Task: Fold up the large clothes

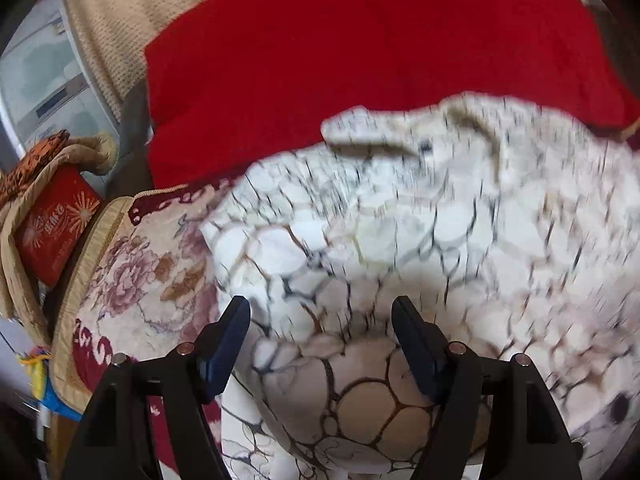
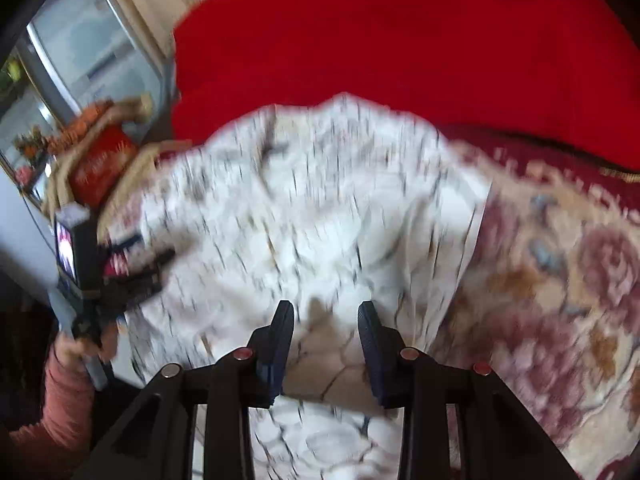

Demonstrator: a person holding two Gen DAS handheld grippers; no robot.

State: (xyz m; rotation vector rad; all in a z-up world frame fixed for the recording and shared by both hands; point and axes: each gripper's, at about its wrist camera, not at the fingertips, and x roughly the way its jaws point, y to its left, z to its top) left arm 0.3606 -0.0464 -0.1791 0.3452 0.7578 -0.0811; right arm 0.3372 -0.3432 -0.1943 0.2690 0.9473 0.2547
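A large white garment (image 1: pixel 400 240) printed with a dark crackle pattern lies rumpled on a floral bed cover (image 1: pixel 136 280). My left gripper (image 1: pixel 320 316) hovers low over its near part with the jaws wide apart. Cloth bulges up between them, and the pads do not press on it. In the right wrist view the same garment (image 2: pixel 312 208) is blurred by motion. My right gripper (image 2: pixel 326 318) has its jaws close together, with a flat fold of the garment pinched between the pads. At the left edge of that view, a hand in an orange sleeve (image 2: pixel 68 392) holds the left gripper (image 2: pixel 162 268) at the garment's left side.
A red blanket (image 1: pixel 360 60) lies behind the garment, with a beige knit cloth (image 1: pixel 120 32) beyond it. A red box (image 1: pixel 56 228) sits in a padded holder at the left, beside a glass pane (image 1: pixel 44 76). The floral cover (image 2: pixel 560 280) stretches out to the right.
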